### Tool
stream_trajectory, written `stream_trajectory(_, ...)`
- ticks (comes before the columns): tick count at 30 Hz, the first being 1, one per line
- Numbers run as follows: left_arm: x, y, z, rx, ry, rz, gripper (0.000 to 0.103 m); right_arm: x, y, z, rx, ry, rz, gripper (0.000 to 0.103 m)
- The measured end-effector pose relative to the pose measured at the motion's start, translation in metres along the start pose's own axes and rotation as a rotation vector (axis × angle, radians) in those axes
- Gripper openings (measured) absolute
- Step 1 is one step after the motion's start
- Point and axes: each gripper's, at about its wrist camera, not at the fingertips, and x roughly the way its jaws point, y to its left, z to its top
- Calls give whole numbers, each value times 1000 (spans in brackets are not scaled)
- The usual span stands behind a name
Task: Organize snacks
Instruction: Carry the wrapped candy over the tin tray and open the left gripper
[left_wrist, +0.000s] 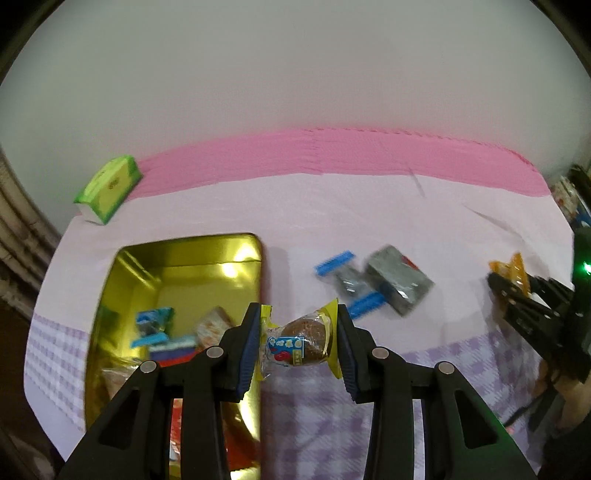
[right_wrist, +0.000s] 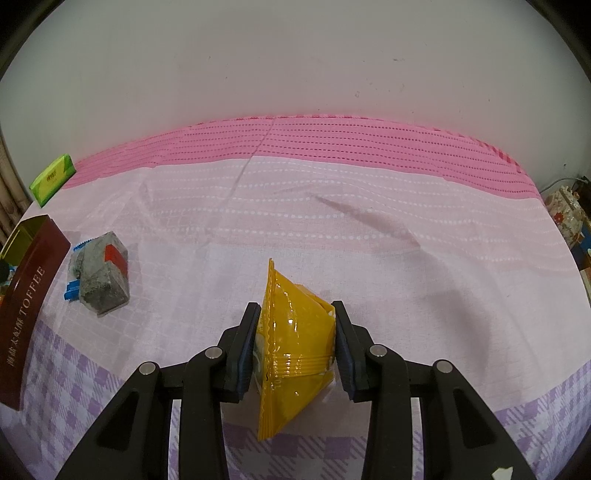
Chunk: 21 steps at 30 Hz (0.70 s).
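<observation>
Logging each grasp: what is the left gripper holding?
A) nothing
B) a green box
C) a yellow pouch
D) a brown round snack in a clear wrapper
D: the left gripper is shut on the brown round snack, just right of the gold tin.

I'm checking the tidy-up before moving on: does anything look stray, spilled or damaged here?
Nothing looks spilled or torn. One grey snack pack with blue ends lies loose on the cloth beside the gold tin. Each tongs holds a packet: left, a brown cake; right, an orange pouch.

A plain pale wall (right_wrist: 295, 66) rises behind the pink-and-lilac tablecloth (right_wrist: 332, 177).
</observation>
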Motion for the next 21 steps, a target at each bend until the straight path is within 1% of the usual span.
stream_trajectory(11, 19, 55, 6, -70, 14, 97, 39, 0, 0, 0, -4, 1, -6, 36)
stream_trajectory(21, 40, 84, 1, -103, 53, 148, 40, 1, 1, 0, -9, 1, -11, 36)
